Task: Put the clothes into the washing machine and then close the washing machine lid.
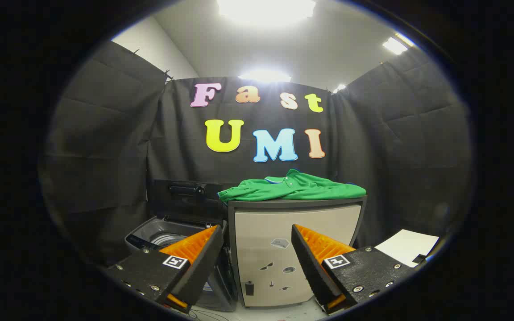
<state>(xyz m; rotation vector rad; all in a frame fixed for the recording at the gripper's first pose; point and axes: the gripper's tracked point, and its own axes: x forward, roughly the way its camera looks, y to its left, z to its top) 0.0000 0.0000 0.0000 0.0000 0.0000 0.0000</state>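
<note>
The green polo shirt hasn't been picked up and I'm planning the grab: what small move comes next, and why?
Probably raise the open claw and move it forward to the green polo shirt: it lies atop the cabinet, above and beyond the fingers.

gripper [256, 249] wide open, nothing held

both fingers spread well apart, jaws gaping with a clear gap between the tips. left finger [194, 256] and right finger [315, 258] angle inward toward each other at the tips, ridged pads facing the gap. each finger base carries a square marker tag and a few screws. neither pad touches anything. gripper sits level, pointing straight ahead, fingers roughly symmetric about its centreline.
</note>
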